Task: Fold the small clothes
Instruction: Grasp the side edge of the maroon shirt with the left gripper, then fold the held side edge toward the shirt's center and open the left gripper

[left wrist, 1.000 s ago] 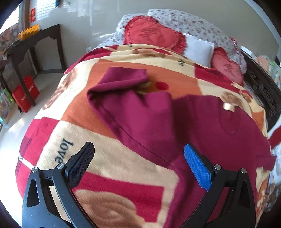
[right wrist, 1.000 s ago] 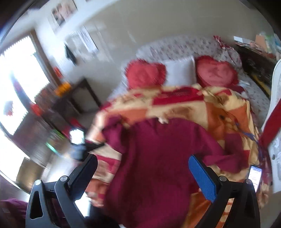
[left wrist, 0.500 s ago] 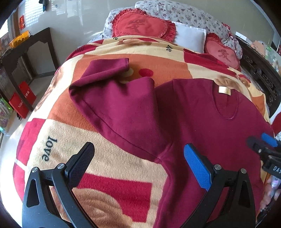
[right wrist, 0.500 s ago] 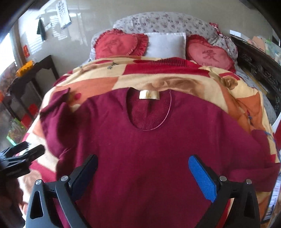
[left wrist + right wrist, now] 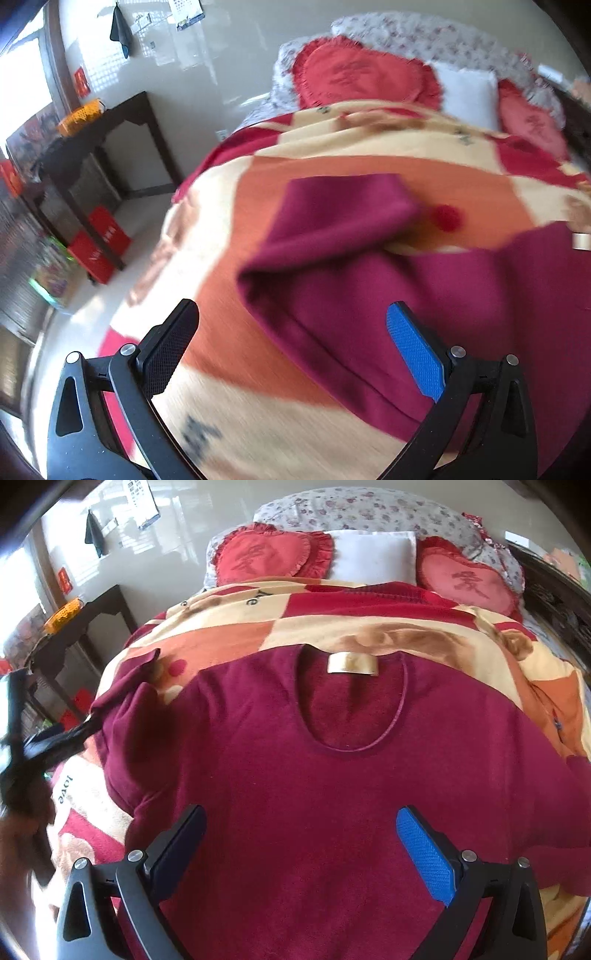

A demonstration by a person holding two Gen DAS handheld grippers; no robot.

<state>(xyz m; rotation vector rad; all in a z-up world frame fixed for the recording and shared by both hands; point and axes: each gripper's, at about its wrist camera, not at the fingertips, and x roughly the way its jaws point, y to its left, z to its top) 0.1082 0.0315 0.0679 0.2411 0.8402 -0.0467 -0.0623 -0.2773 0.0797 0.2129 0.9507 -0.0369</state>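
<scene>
I see my left gripper [image 5: 291, 332] and right gripper [image 5: 301, 834] both spread wide, empty, over the maroon sweater [image 5: 332, 775]; blanket [image 5: 258, 406] bare lower left.

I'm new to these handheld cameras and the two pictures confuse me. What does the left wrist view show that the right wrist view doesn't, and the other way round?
Only the left wrist view shows the red boxes on the floor clearly, and the open left tool over the sleeve edge. Only the right wrist view shows the rounded neckline, the whole beige collar label, and the open right tool above the chest. Both show the dark red knitted sweater, its folded-back sleeve, the patterned fleece blanket, the heart-shaped red cushions and the dark wooden side table.
</scene>
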